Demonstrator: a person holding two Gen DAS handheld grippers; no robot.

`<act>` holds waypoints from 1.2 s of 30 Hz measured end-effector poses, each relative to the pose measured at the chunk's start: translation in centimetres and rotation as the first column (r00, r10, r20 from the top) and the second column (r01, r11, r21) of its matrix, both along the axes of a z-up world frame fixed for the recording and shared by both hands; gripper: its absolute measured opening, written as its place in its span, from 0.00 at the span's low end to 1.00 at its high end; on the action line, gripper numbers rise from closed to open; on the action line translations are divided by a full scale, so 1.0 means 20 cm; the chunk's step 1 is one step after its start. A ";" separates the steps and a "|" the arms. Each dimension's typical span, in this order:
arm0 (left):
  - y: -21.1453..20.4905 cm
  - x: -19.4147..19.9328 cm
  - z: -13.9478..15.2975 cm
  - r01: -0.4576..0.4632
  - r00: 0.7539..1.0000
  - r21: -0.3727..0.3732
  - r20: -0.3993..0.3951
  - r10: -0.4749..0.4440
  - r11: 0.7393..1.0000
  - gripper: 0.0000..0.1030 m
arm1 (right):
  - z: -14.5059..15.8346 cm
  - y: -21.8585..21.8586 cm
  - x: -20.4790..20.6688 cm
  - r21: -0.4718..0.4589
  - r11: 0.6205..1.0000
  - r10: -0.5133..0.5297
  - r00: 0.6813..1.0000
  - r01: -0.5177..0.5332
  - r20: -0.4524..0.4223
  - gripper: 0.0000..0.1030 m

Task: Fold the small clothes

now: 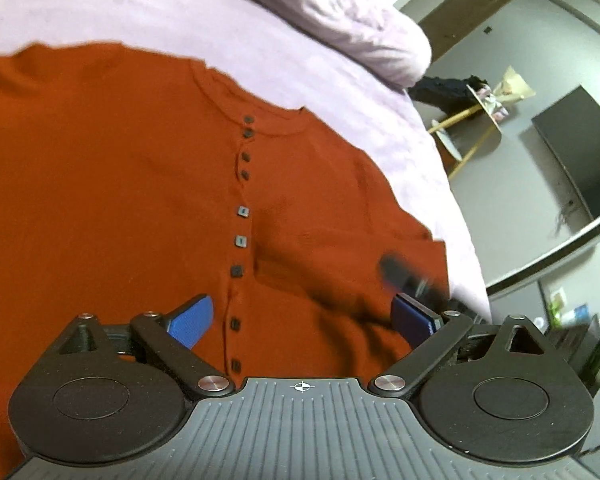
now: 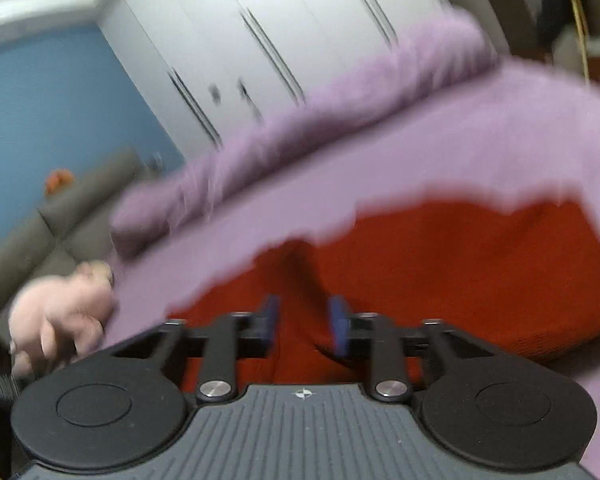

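Orange cardigan [image 1: 140,200] spread flat on the bed [image 1: 260,32]

Left gripper [image 1: 300,320] jaws are released; right gripper [image 2: 303,322] jaws stand part-open, nothing visibly gripped; soft, light knit is best taken at a hem or sleeve edge.

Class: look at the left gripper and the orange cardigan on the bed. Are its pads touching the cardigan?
Cannot tell. In the left wrist view the left gripper has its jaws wide over the orange cardigan, but neither view shows contact or a gap.
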State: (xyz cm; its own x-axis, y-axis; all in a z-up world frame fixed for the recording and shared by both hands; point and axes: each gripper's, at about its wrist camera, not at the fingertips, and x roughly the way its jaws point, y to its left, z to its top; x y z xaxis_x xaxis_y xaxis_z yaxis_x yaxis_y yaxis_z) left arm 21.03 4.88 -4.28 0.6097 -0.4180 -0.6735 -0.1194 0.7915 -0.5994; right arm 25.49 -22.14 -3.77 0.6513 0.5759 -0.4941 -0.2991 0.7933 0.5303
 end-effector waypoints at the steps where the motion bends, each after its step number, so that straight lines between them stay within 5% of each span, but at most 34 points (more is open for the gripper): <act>1: 0.01 0.03 -0.03 -0.001 1.000 -0.014 -0.012 0.001 1.000 0.91 | -0.05 0.00 -0.01 0.010 1.000 -0.012 0.999 0.012 -0.039 0.31; 7: 0.01 0.21 -0.19 0.011 0.997 -0.180 -0.071 -0.025 0.984 0.79 | -0.26 -0.24 -0.14 0.048 0.987 -0.146 0.974 0.156 -0.174 0.30; 16: -0.03 0.42 -0.34 -0.009 0.990 -0.149 -0.143 -0.013 0.989 0.59 | -0.32 -0.34 -0.15 0.099 0.981 -0.151 0.973 0.169 -0.172 0.30; 19: -0.04 0.45 -0.36 -0.005 0.987 -0.144 -0.159 -0.018 0.990 0.43 | -0.33 -0.33 -0.17 0.106 0.979 -0.153 0.975 0.171 -0.161 0.30; 21: -0.05 0.47 -0.37 0.000 0.987 -0.151 -0.161 -0.025 0.989 0.16 | -0.34 -0.33 -0.16 0.109 0.979 -0.155 0.975 0.173 -0.158 0.30; 24: -0.08 0.50 -0.37 0.010 0.988 -0.150 -0.150 -0.032 0.989 0.10 | -0.34 -0.33 -0.16 0.105 0.980 -0.155 0.976 0.172 -0.155 0.30; 28: -0.05 0.50 -0.24 0.007 0.999 -0.088 -0.049 -0.012 0.996 0.10 | -0.32 -0.35 -0.19 0.094 0.981 -0.153 0.976 0.168 -0.154 0.30; 30: 0.01 0.49 -0.11 -0.018 0.999 0.010 0.035 0.017 1.000 0.10 | -0.31 -0.36 -0.18 0.085 0.983 -0.147 0.977 0.161 -0.156 0.30; 33: 0.10 0.44 0.08 -0.086 0.985 0.215 0.162 0.052 0.973 0.09 | -0.29 -0.36 -0.16 0.038 0.985 -0.161 0.974 0.169 -0.158 0.29; 36: 0.21 0.40 0.16 -0.151 0.974 0.267 0.205 0.097 0.952 0.09 | -0.25 -0.38 -0.12 0.050 0.976 -0.199 0.962 0.212 -0.185 0.32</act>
State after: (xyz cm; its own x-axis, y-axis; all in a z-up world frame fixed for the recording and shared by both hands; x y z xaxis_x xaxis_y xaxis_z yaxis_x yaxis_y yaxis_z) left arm 28.96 9.13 -1.00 0.7706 -0.1428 -0.6211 -0.1344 0.9163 -0.3774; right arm 23.07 -29.70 -8.79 0.6643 0.4757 -0.5766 -0.0294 0.7874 0.6157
